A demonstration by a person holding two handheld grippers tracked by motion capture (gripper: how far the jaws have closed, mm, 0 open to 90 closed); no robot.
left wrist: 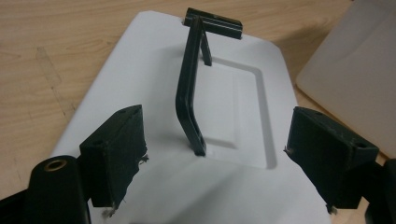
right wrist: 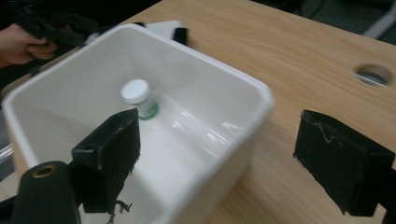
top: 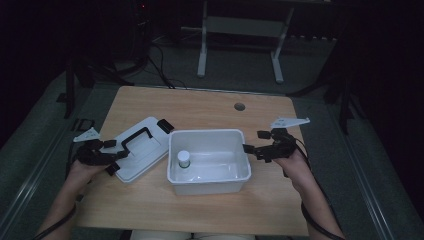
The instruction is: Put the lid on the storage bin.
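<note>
1. Lid [top: 137, 150] lies flat on table [top: 210, 107], just left of box [top: 172, 165]; handle [left wrist: 189, 105] up, long axis running away from L gripper [left wrist: 215, 154].
2. L gripper: jaws wide, straddling handle, not touching.
3. R gripper [right wrist: 217, 158]: jaws wide, astride box's right wall.
4. Bottle [right wrist: 139, 99] upright inside box.
5. L gripper nearer lid.

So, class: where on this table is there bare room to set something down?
Bare wood lies behind the white bin, around the round hole, and along the near edge. It is crowded at the left, where the lid lies against the bin.
</note>
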